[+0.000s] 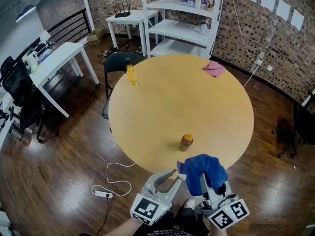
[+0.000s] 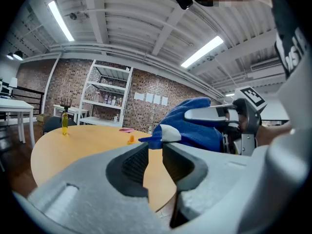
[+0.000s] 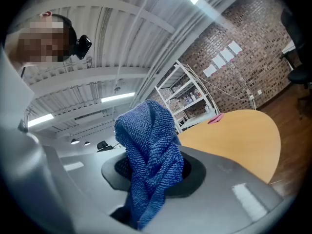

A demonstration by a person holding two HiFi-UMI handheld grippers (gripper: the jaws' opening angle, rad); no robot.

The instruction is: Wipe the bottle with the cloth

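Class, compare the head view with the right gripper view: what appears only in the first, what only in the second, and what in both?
Only the head view: the yellow bottle, the small brown bottle and the left gripper. Only the right gripper view: the ceiling lights. Both: the blue cloth held by the right gripper, the round table, the pink cloth and the white shelf.

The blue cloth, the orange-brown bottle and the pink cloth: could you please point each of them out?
blue cloth (image 1: 204, 167), head view, middle of the bunched fabric.
orange-brown bottle (image 1: 186, 141), head view, its upper part, seen from above.
pink cloth (image 1: 214, 69), head view, centre of the cloth.
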